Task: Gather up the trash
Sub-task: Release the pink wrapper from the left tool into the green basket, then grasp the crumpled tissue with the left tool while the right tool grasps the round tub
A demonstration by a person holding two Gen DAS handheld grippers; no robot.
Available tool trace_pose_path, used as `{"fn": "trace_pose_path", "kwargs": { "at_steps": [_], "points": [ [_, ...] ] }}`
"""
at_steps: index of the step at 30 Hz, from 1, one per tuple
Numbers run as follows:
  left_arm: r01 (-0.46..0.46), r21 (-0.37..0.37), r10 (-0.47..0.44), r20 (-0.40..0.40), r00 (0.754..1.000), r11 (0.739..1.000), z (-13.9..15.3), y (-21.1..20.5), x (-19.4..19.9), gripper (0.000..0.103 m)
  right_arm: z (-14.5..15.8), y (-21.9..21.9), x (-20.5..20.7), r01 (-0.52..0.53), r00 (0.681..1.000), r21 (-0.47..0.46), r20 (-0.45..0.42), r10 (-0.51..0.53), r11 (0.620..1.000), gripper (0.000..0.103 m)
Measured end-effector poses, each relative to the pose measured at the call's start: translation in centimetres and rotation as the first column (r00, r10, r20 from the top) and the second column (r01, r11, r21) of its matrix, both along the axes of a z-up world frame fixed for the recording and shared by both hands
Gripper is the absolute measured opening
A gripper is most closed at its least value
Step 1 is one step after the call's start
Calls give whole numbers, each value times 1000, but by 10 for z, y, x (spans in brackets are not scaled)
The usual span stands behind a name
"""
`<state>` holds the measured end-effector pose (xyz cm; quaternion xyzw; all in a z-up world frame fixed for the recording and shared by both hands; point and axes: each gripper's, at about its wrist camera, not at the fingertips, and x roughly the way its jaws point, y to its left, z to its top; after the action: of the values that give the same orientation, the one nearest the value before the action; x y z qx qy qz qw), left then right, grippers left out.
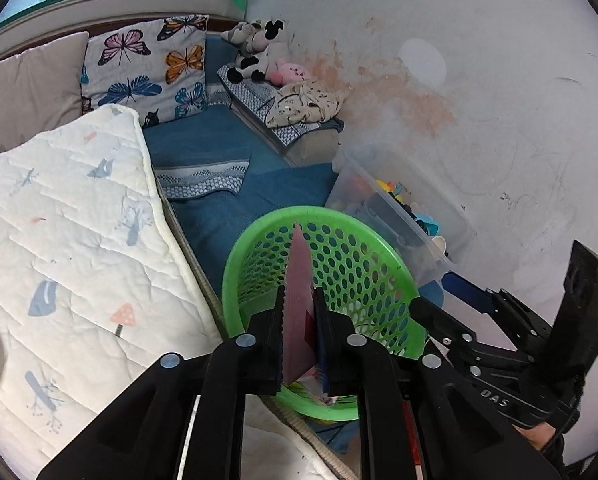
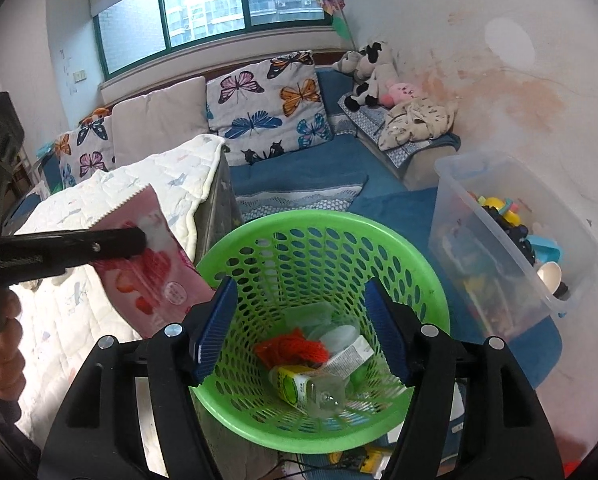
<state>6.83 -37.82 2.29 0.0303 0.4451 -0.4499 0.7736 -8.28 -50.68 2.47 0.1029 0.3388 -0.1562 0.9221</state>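
One pink snack wrapper (image 2: 147,268) was pinched flat between the fingers of the left gripper (image 1: 299,320), held at the left rim of the green perforated basket (image 2: 419,280), partly over the white quilt (image 1: 79,240). The right gripper (image 2: 299,328) hovered over the basket mouth, fingers spread apart and holding nothing. Inside lay one red net (image 2: 295,350), one clear bottle (image 2: 315,392) and some plastic scraps. One clear toy bin (image 2: 511,236) stood just right of the basket.

The basket (image 2: 323,236) is sitting between the quilt (image 2: 79,320) on its left and the toy bin (image 2: 511,256) on its right, a bottle (image 2: 311,390) lying inside.
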Motion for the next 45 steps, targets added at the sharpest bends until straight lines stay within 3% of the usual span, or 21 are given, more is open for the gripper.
{"fn": "trace_pose_path", "kwargs": {
  "at_steps": [3, 6, 8, 9, 18, 28, 30, 33, 35, 39, 45],
  "points": [
    [4, 5, -4, -19, 1000, 1000, -6, -5, 0, 14, 0, -1, -3, 4, 1000, 2, 4, -4, 1000, 67],
    [5, 6, -5, -38, 999, 1000, -10, -7, 1, 22, 0, -3, -5, 6, 1000, 8, 8, -6, 1000, 67],
    [-4, 5, 4, -37, 999, 1000, -11, -7, 1, 49, -1, -4, -5, 7, 1000, 13, 10, -7, 1000, 67],
    [-14, 4, 15, -27, 1000, 1000, -10, -6, 0, 52, -1, -3, -6, 7, 1000, 14, 11, -7, 1000, 67],
    [-49, 19, 48, 45, 998, 999, 0, 22, -2, 54, 0, 6, -7, -18, 1000, 30, 22, 17, 999, 68],
    [-197, 62, 190, 110, 976, 978, 2, 95, 14, 62, 5, 43, 12, -102, 994, 35, 38, 101, 994, 75],
    [-240, 70, 231, 121, 965, 968, 2, 114, 19, 67, 6, 54, 18, -127, 991, 37, 40, 125, 991, 76],
    [-286, 75, 275, 132, 952, 955, 1, 135, 24, 67, 7, 69, 27, -158, 987, 36, 42, 157, 987, 79],
    [-331, 79, 318, 141, 937, 940, 0, 155, 30, 76, 7, 80, 34, -183, 983, 39, 43, 181, 982, 79],
    [-410, 100, 390, 173, 904, 907, -1, 190, 40, 79, 7, 101, 50, -228, 973, 42, 41, 226, 973, 80],
    [-540, 132, 504, 229, 833, 832, -5, 247, 57, 87, 7, 131, 72, -290, 957, 49, 37, 289, 956, 80]
  ]
}}
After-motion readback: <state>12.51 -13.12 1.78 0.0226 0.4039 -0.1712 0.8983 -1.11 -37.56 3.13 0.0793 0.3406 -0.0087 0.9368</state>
